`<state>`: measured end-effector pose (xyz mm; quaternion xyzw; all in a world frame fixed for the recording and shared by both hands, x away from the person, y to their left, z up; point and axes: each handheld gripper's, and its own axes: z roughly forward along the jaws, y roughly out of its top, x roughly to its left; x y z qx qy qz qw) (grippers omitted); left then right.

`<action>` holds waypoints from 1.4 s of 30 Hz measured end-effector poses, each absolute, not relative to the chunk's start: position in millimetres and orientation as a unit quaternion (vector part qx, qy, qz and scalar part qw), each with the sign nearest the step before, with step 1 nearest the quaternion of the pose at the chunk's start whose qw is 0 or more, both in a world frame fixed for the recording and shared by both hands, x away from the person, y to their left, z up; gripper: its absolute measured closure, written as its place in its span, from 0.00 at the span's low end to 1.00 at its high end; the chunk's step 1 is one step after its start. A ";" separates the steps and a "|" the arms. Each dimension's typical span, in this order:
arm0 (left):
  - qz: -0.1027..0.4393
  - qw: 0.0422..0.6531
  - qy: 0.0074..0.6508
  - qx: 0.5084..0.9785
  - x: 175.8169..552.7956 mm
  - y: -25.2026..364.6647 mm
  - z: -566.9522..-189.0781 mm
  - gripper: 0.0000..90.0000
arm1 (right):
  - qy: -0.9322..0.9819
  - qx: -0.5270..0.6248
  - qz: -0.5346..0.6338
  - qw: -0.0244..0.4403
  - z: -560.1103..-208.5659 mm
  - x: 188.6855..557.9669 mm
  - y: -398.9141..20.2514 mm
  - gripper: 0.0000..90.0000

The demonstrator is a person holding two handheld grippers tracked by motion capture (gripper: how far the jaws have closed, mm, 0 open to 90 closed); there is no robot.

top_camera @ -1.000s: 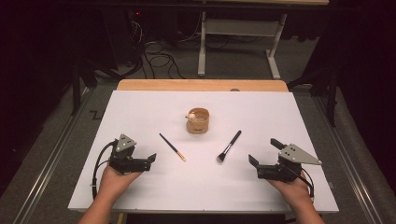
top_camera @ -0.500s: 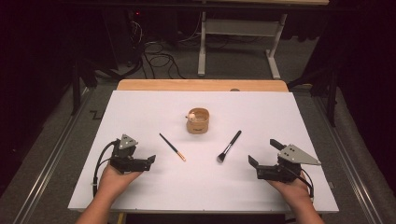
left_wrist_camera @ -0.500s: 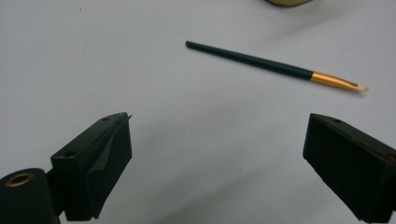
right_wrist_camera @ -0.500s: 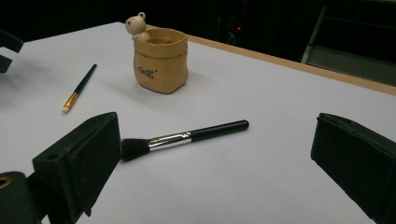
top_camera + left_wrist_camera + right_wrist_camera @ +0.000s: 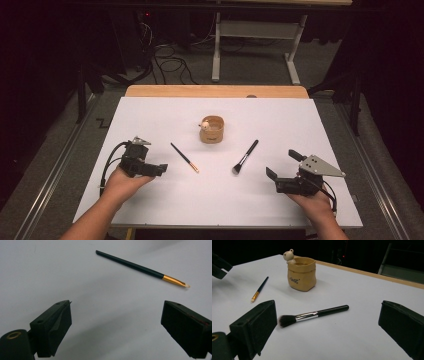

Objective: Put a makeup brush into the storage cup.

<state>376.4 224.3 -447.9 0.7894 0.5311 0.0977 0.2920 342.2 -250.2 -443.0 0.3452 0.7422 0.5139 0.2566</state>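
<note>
White table (image 5: 150, 120), nothing picked up. Thin brush (image 5: 184, 157) with gold ferrule lies flat, just ahead of left gripper (image 5: 161, 169); jaws spread, closing in slightly, nothing between them. Fluffy brush (image 5: 245, 156) lies flat, near right gripper (image 5: 281, 164); jaws wide apart, bare. Tan bear cup (image 5: 212, 130) upright between and behind brushes, looks unfilled. Likely plan: brushes into cup. Both grasps and placements left.

Thin brush (image 5: 184, 157) and powder brush (image 5: 245, 157), flat, apart
</note>
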 end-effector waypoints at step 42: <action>-0.040 0.153 0.587 0.794 416.7 187.5 -432.6 0.21 | 0.751 0.347 0.503 0.253 -445.2 342.0 -247.5 0.03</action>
